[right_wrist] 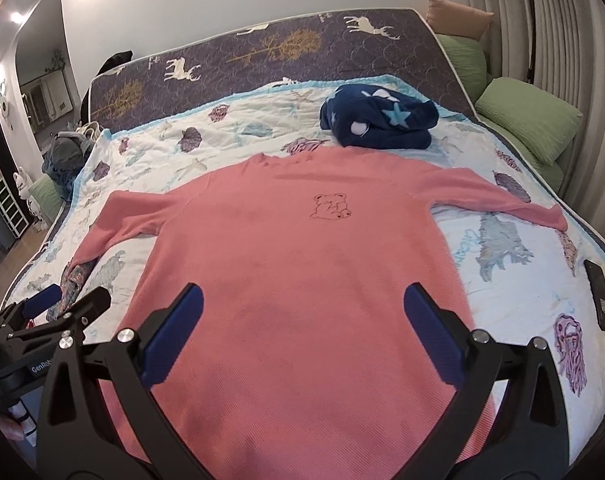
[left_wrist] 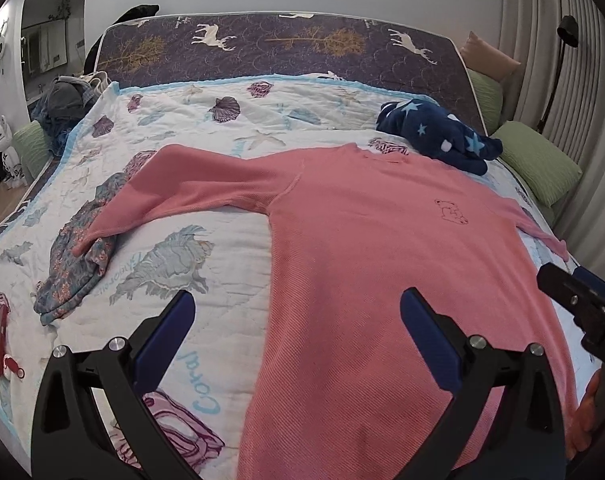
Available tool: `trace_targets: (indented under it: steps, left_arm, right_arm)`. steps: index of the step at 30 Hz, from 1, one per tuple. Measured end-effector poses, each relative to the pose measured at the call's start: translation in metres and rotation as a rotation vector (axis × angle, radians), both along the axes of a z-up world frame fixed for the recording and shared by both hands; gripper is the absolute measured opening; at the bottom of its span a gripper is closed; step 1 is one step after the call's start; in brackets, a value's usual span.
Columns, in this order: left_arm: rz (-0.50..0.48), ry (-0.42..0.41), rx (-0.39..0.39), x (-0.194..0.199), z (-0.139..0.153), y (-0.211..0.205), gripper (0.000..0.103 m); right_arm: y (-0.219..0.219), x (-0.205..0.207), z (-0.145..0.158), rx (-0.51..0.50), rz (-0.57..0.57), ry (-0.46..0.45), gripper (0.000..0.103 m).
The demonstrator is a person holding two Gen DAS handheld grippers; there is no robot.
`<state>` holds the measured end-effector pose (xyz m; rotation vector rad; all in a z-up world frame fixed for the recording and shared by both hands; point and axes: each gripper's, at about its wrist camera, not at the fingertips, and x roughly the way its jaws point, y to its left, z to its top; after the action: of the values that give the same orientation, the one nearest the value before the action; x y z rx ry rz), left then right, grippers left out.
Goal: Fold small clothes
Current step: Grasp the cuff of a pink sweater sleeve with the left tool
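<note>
Pink long-sleeved top spread flat, front up, on the seashell-print quilt of a bed, neckline toward the headboard end and hem toward the cameras. Small outlined bear motif on the chest. Both sleeves stretched outward; cuff of the one on the left wrist view's left resting on a crumpled floral blue-grey garment at the quilt's left side. Dark blue star-print garment bundled just beyond the neckline, close to it but whether touching not discernible.

Left claw above the lower left part of the top, fingers wide apart with blue pads facing inward, nothing between them; one finger over the quilt, the other over the pink fabric. Right claw above the lower middle of the top, fingers likewise wide apart and empty. Each claw also visible at the edge of the other's view.

Mattress with deer-and-tree pattern standing on edge against the wall behind the bed. Green pillows along the right side, in front of ribbed curtains. Pile of dark clothing at the far left corner. Red flat object on the quilt at left; dark flat object on the quilt at right, kind not discernible.
</note>
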<state>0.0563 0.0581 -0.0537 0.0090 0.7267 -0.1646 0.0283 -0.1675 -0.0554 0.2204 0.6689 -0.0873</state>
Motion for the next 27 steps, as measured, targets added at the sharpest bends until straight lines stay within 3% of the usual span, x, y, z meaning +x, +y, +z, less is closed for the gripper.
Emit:
trace_targets:
  steps: [5, 9, 14, 19, 23, 27]
  left_arm:
    - [0.004, 0.012, -0.052, 0.020, -0.003, 0.018, 0.102]
    - [0.109, 0.060, -0.233, 0.061, -0.011, 0.083, 0.101]
    - [0.328, 0.171, -0.420, 0.119, -0.040, 0.186, 0.080]
    - [0.422, 0.238, -0.611, 0.159, -0.069, 0.241, 0.070]
    - [0.490, 0.274, -0.655, 0.187, -0.088, 0.257, 0.059]
    - [0.569, 0.305, -0.679, 0.210, -0.101, 0.268, 0.030]
  right_arm:
    - [0.002, 0.013, -0.005, -0.011, 0.010, 0.029, 0.101]
    - [-0.001, 0.025, -0.010, -0.023, 0.020, 0.056, 0.101]
    - [-0.008, 0.039, -0.014, -0.033, 0.013, 0.069, 0.101]
    - [-0.014, 0.059, -0.028, -0.014, 0.010, 0.110, 0.101]
    - [-0.013, 0.068, -0.035, -0.001, 0.022, 0.134, 0.101]
    - [-0.014, 0.072, -0.040, -0.014, 0.033, 0.145, 0.101]
